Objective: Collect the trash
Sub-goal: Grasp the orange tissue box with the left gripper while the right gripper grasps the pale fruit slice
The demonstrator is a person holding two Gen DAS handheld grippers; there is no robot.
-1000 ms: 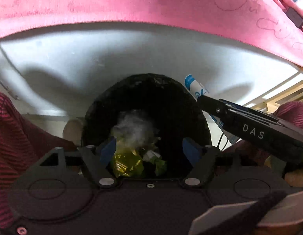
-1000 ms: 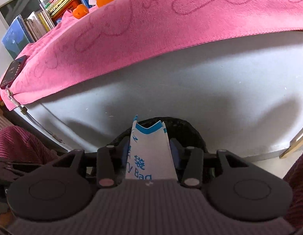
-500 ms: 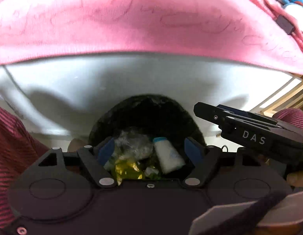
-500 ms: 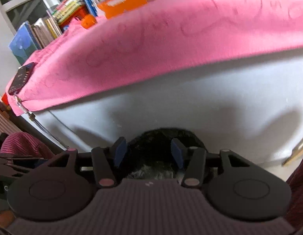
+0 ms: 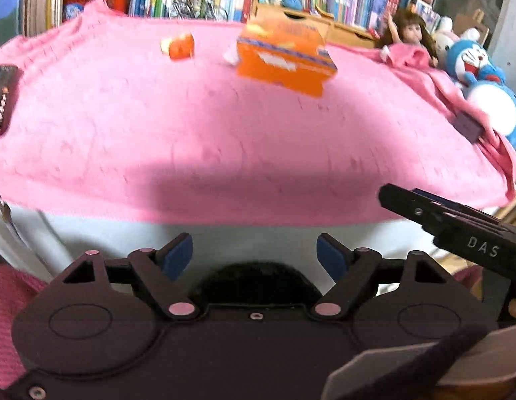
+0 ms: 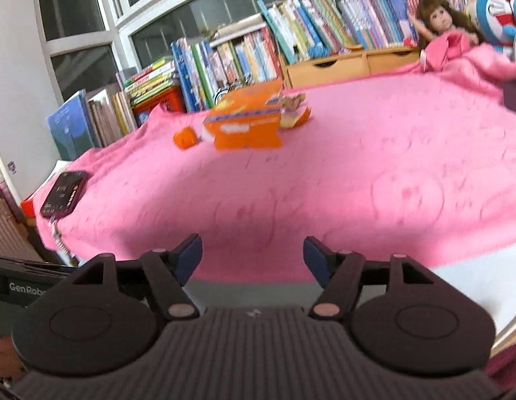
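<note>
A black trash bin (image 5: 254, 276) shows only as a dark rim under my left gripper (image 5: 256, 255), below the table's edge. Its jaws are opening and nothing is between the blue pads. My right gripper (image 6: 252, 260) is also opening with nothing between its pads; its black body (image 5: 458, 230) juts in at the right of the left wrist view. On the pink cloth (image 5: 224, 126) far ahead lie an orange box (image 5: 284, 56), a small orange piece (image 5: 179, 45) and a white scrap (image 5: 230, 54). The right wrist view shows the box (image 6: 247, 123), the small piece (image 6: 186, 138) and orange peel (image 6: 296, 113) behind it.
A phone (image 6: 64, 193) lies near the cloth's left edge. A doll (image 5: 408, 36) and a blue plush toy (image 5: 484, 76) sit at the far right. Books (image 6: 224, 56) and wooden drawers (image 6: 344, 63) line the back. The white table front (image 5: 91, 233) drops below the cloth.
Both grippers rose and tilted up from the bin to the tabletop. The right gripper let go of the blue-and-white bag, which dropped into the bin, and its jaws spread wider.
</note>
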